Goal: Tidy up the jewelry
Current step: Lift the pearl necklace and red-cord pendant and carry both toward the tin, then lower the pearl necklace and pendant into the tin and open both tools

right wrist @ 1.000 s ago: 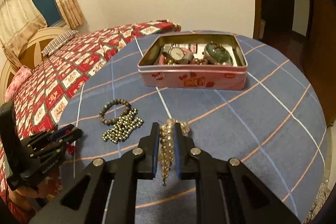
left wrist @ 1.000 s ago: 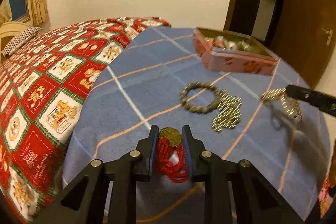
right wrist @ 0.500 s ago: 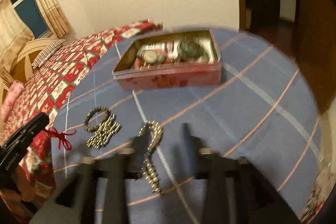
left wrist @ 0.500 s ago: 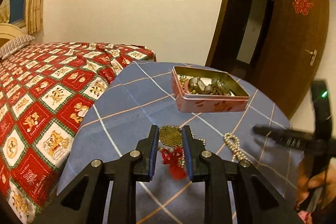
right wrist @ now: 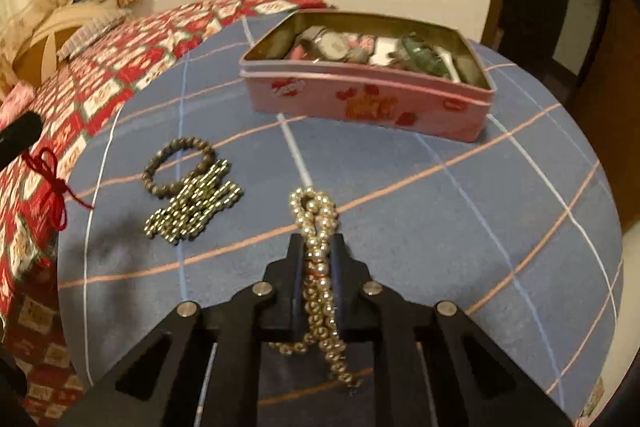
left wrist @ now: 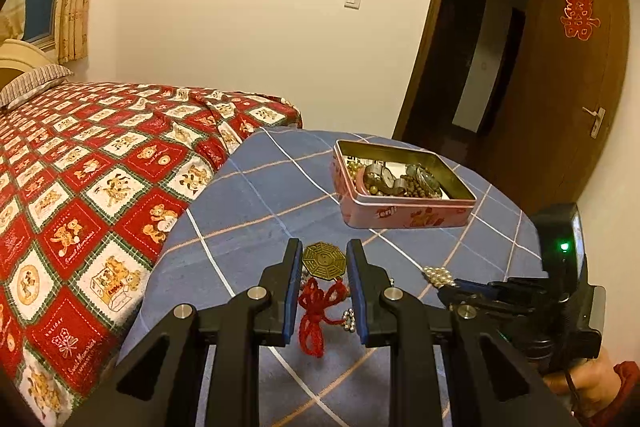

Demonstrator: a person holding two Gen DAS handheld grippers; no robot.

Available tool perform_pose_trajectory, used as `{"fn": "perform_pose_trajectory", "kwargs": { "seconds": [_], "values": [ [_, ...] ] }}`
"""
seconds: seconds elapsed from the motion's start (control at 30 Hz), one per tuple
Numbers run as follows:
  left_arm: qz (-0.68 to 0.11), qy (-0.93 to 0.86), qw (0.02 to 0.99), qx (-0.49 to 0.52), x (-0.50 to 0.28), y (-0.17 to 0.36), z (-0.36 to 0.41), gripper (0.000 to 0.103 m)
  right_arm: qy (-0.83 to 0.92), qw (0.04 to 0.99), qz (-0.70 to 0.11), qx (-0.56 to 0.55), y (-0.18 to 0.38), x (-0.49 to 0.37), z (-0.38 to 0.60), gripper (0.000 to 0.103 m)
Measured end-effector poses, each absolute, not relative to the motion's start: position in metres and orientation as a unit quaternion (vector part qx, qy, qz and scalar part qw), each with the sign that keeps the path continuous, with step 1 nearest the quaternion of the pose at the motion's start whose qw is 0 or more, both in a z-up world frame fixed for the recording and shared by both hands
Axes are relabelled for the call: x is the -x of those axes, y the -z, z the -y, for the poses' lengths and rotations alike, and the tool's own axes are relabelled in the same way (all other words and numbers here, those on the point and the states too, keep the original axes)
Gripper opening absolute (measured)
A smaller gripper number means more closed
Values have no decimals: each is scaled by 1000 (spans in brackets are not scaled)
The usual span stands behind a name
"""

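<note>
My left gripper (left wrist: 324,254) is shut on a brass octagonal pendant (left wrist: 323,261), held above the table with its red knotted cord (left wrist: 316,311) hanging below. My right gripper (right wrist: 318,241) sits low over the cloth, its jaws closing onto a pale gold bead strand (right wrist: 316,215), and the pads press the beads. The strand's loop lies ahead of the tips and its tail trails back underneath. An open pink tin (right wrist: 360,103) holding watches and beads stands beyond. In the left wrist view the tin (left wrist: 408,217) is ahead and the right gripper (left wrist: 442,289) at lower right.
A dark bead bracelet (right wrist: 180,167) and a folded gold chain (right wrist: 196,203) lie left of the strand on the round blue checked tablecloth (right wrist: 460,207). A bed with a red patchwork quilt (left wrist: 80,187) borders the table's left. A wooden door (left wrist: 560,87) stands open at right.
My left gripper rose with the pendant. My right gripper opened, left the bead strand on the cloth, sank and shut on it again.
</note>
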State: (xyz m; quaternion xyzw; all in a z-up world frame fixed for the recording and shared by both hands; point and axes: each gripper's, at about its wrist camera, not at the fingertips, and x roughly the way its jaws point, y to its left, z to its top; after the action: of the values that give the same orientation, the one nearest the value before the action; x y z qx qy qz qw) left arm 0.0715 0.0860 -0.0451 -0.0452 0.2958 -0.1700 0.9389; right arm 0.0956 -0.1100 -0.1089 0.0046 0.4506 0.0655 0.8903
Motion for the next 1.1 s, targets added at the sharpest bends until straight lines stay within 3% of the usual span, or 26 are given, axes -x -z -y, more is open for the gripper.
{"fn": "perform_pose_trajectory", "kwargs": {
  "seconds": [0.3,0.7,1.1],
  "values": [
    [-277,182,942,43,-79,29,-74,23,-71,922,-374,-69,52,-88,141,16],
    [-225,232,945,43,-123,-12,-25,23,-41,946,-310,-89,17,-119,166,16],
    [-229,251,936,91,-201,-5,30,23,-7,949,-300,-94,31,-180,182,16]
  ]
}}
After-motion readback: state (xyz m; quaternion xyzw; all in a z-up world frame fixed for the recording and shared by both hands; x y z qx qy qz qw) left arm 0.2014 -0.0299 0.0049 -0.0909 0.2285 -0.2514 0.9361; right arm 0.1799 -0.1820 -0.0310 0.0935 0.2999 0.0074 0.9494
